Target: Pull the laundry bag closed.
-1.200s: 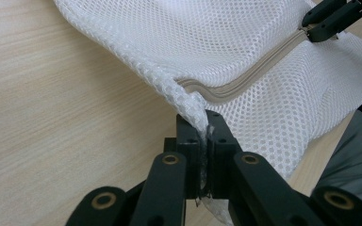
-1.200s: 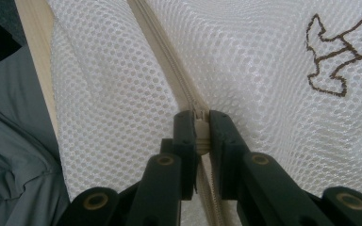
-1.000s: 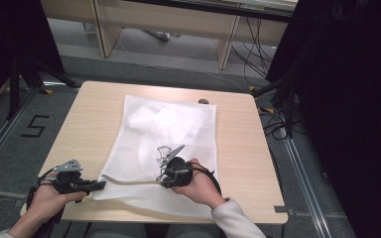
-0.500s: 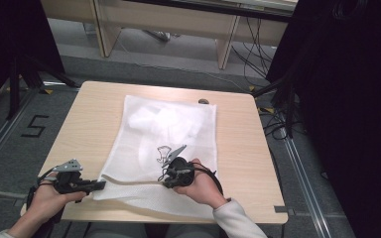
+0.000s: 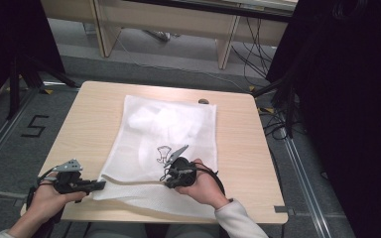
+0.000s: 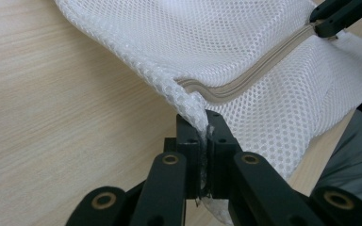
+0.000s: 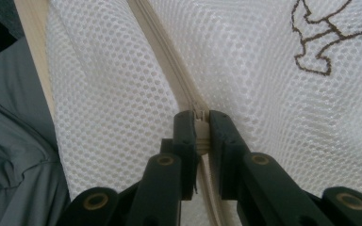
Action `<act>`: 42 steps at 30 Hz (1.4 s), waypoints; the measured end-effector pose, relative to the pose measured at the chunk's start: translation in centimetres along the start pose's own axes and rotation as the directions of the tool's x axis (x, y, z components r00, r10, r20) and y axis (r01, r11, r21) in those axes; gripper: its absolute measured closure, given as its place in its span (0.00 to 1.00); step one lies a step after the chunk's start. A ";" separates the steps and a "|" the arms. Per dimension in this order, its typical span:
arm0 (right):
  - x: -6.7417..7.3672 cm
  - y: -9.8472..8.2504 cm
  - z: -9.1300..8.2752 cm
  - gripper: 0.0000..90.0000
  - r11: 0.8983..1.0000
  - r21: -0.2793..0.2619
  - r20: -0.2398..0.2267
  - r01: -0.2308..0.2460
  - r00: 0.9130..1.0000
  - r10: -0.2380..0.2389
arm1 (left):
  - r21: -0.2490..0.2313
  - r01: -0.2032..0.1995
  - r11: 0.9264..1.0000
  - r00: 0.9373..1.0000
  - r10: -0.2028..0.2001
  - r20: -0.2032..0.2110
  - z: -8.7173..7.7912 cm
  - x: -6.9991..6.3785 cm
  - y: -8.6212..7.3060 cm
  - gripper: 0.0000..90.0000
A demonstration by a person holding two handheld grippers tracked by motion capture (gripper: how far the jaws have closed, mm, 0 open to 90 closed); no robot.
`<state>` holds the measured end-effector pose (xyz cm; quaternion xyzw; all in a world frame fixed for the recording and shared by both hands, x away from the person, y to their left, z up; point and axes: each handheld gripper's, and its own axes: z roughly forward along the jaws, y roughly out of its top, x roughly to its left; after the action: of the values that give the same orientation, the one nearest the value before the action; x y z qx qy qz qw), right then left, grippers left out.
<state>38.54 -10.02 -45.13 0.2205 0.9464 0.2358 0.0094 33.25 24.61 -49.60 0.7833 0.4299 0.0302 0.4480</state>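
Mesh laundry bag (image 5: 171,144), white honeycomb weave | left tool (image 6: 201,136) pinching corner | right tool (image 7: 200,129) clamped on beige zipper pull (image 7: 201,127)

Soft even light, dark surroundings, close-ups sharp

My two black, brass-riveted tongs: left gripper (image 5: 98,185) carries a grey three-cornered plate (image 5: 69,165), right gripper (image 5: 168,182) trails black cable (image 5: 213,171); pale grey sleeve (image 5: 238,220).
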 end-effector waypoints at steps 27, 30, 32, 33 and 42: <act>-0.1 -0.7 -0.7 0.91 1.000 0.002 0.006 0.002 1.000 -0.002 | -0.016 0.004 1.000 1.000 -0.004 -0.008 0.1 0.0 -0.1 0.95; -0.1 -0.8 -0.8 0.91 1.000 0.006 0.006 -0.002 1.000 0.002 | -0.016 0.005 1.000 1.000 -0.005 -0.008 0.1 0.0 -0.1 0.95; -0.2 -0.9 -0.8 0.91 1.000 0.007 0.009 0.000 1.000 0.000 | -0.016 0.005 1.000 1.000 -0.005 -0.008 0.1 0.0 -0.1 0.95; -0.2 -1.0 -0.8 0.91 1.000 0.007 0.013 -0.002 1.000 0.002 | -0.015 0.007 1.000 1.000 -0.007 -0.007 0.1 0.0 -0.1 0.95; -0.2 -1.2 -1.1 0.91 1.000 0.003 0.007 -0.006 1.000 0.006 | -0.017 0.006 1.000 1.000 -0.006 -0.007 0.1 0.0 -0.1 0.95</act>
<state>38.10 -11.57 -44.74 0.2243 0.9461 0.2334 0.0117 33.20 24.53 -49.72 0.7782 0.4335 0.0354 0.4530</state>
